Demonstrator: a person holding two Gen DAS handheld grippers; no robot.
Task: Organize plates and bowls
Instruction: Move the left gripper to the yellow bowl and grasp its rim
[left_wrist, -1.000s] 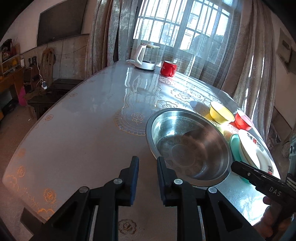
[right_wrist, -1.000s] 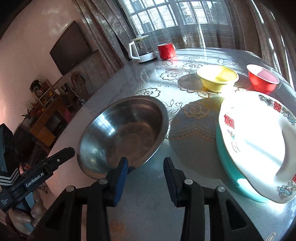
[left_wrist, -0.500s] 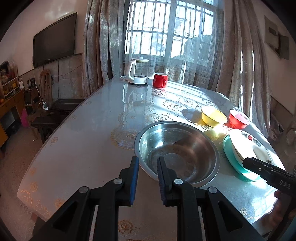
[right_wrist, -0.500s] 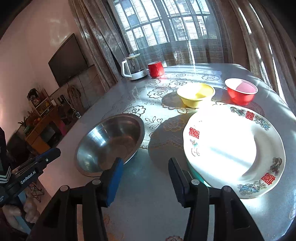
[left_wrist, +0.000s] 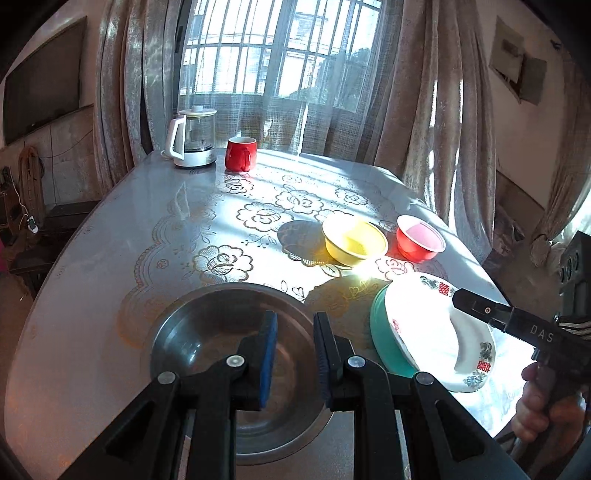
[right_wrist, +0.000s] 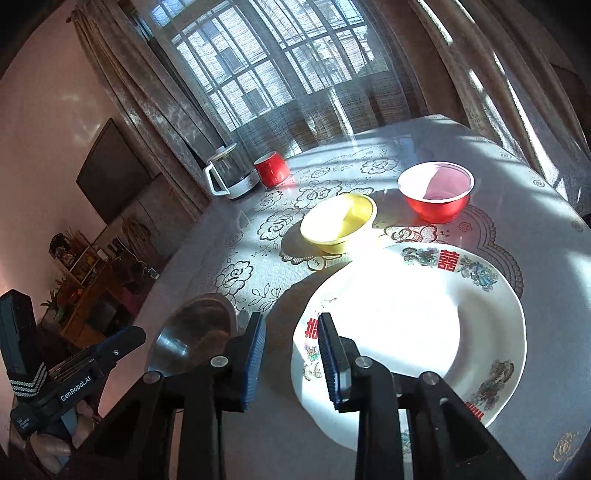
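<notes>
steel bowl (left_wrist: 221, 332) sits on the table (left_wrist: 147, 229) under your left gripper (left_wrist: 294, 354), jaws nearly closed, nothing between them. your right gripper (right_wrist: 290, 363) is closing, empty, over the white plate (right_wrist: 424, 325) stacked on a teal one (left_wrist: 380, 332). yellow bowl (right_wrist: 338, 221) and red bowl (right_wrist: 436, 195) sit just beyond.

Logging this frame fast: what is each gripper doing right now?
Left gripper: jaws nearly shut, holding nothing, above the steel bowl.
Right gripper: jaws closing, nothing between them, over the white plate's edge.
</notes>
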